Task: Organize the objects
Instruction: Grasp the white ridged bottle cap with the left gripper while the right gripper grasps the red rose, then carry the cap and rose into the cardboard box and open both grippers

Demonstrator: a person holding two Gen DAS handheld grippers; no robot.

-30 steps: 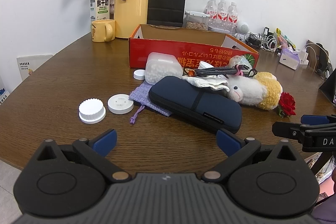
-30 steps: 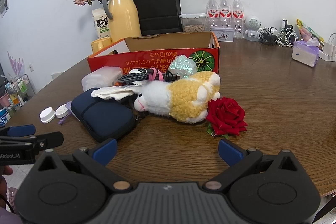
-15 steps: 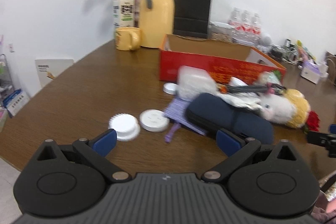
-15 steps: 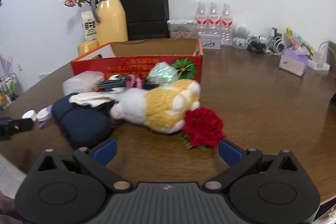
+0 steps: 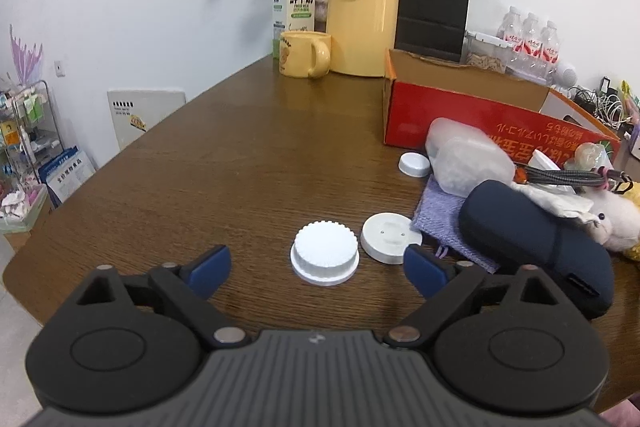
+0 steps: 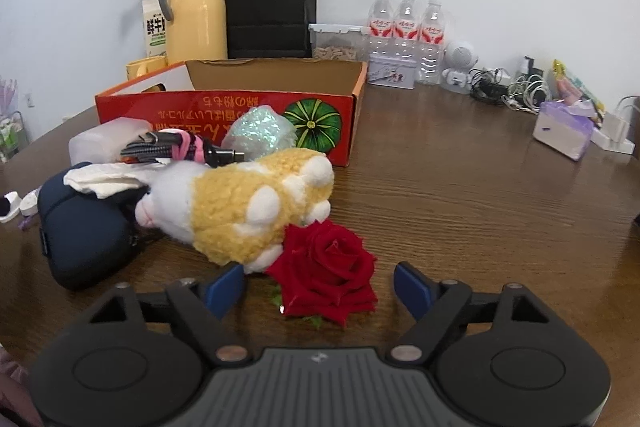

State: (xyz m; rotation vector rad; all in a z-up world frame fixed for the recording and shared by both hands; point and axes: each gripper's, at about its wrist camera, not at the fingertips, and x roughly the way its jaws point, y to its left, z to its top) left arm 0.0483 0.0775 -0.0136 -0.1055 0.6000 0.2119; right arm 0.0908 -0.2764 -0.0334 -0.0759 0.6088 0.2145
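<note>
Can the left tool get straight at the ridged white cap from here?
Probably yes: the ridged white cap sits on bare table between the closing left tool tips; only the flat white disc crowds one side.

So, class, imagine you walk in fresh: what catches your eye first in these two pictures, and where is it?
The red rose lies nearest, between the right gripper's closing, not yet touching jaws, against the yellow-and-white plush toy. In the left view, a ridged white cap sits on the wooden table ahead of the left gripper. Behind stand the red cardboard box and yellow thermos jug.
</note>
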